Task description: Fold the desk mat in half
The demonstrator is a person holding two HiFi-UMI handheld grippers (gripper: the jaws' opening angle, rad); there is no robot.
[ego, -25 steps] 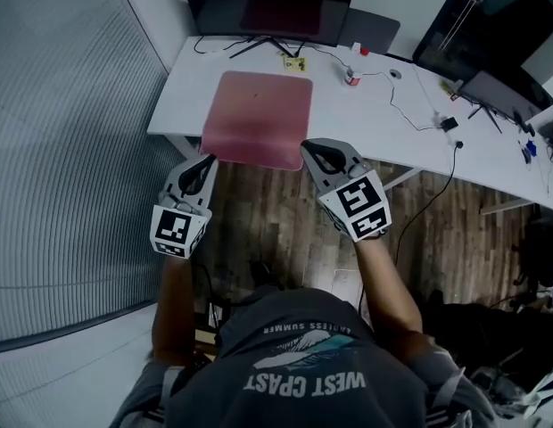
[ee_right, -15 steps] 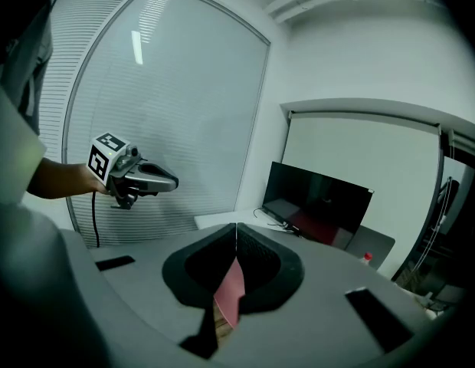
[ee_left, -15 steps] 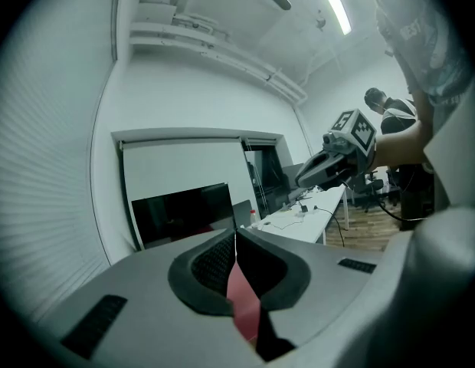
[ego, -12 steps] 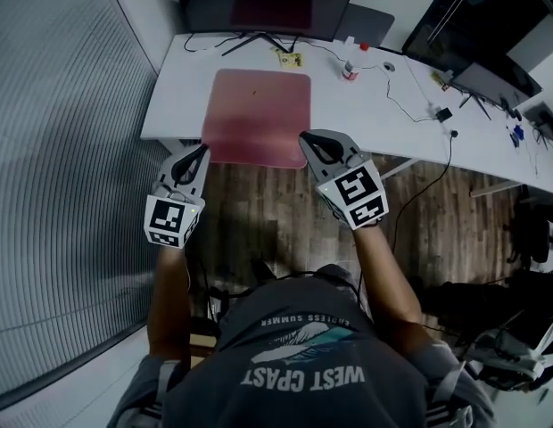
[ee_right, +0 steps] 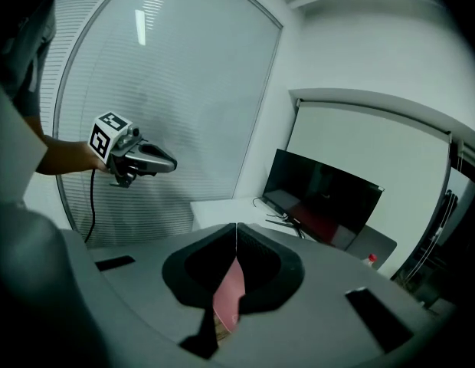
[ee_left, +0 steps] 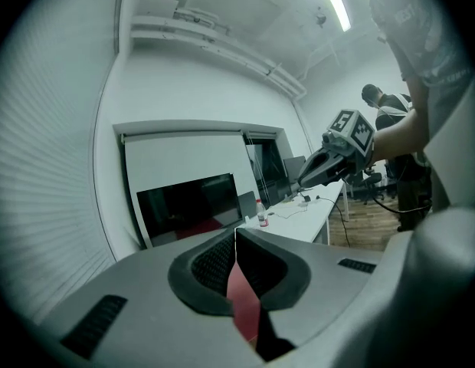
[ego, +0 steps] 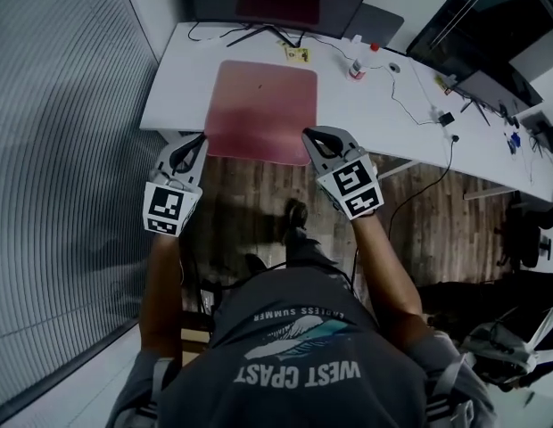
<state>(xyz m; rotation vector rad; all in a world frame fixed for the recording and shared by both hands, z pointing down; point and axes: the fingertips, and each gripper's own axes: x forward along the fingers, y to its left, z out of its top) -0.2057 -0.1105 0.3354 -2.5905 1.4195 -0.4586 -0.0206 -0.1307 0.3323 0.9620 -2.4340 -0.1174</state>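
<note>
Mat (ego: 263, 110) lay flat on the table (ego: 383, 119), its near edge toward the person. It looked almost square, so its long axis was not settled. Left tongs (ego: 202, 138) and right tongs (ego: 306, 135) were pressed together at the near corners, with no grip confirmed.

Risk: an uneven lift would skew the fold.

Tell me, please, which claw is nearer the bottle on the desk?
Right. The right claw sits by the desk mat's near right corner, short of the bottle; the left claw is by the near left corner.
</note>
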